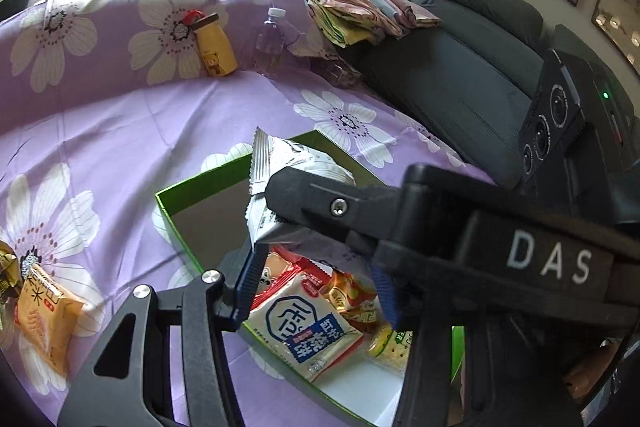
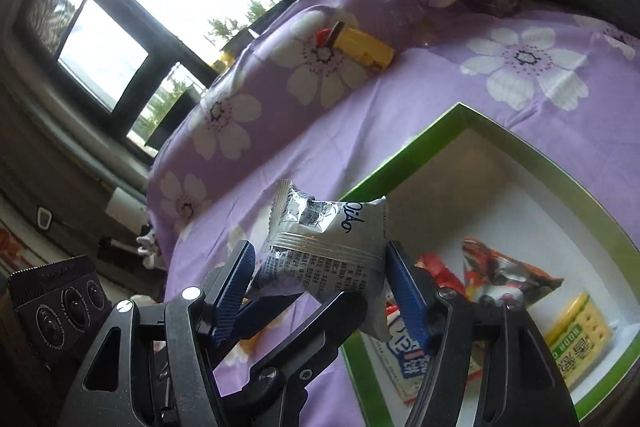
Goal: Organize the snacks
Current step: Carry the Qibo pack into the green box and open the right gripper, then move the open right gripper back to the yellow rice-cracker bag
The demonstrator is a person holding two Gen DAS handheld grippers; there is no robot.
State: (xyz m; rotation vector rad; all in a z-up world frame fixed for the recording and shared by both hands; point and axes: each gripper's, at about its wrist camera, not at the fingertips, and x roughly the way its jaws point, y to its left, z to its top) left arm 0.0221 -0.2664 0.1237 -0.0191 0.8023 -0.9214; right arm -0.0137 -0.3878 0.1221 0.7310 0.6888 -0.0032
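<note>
A silver snack packet [image 2: 324,247] hangs above the purple flowered cloth [image 2: 440,87], and my right gripper [image 2: 318,263] is shut on it. In the left wrist view one finger [image 1: 312,199] of that gripper crosses over the same packet [image 1: 280,171]. Just below it stands a green box [image 1: 200,179] with a white inside [image 2: 480,195]. In the box lie a white-and-blue packet [image 1: 308,327], an orange-red packet [image 1: 352,295] and a yellow-green cracker packet [image 2: 580,331]. My left gripper [image 1: 318,287] is over the box with its blue pads apart and nothing between them.
An orange packet [image 1: 44,311] lies on the cloth left of the box. At the back stand a yellow bottle [image 1: 214,45] and a clear water bottle [image 1: 270,43]. Folded cloths [image 1: 360,7] rest on a dark seat [image 1: 460,79] to the right. Windows are behind.
</note>
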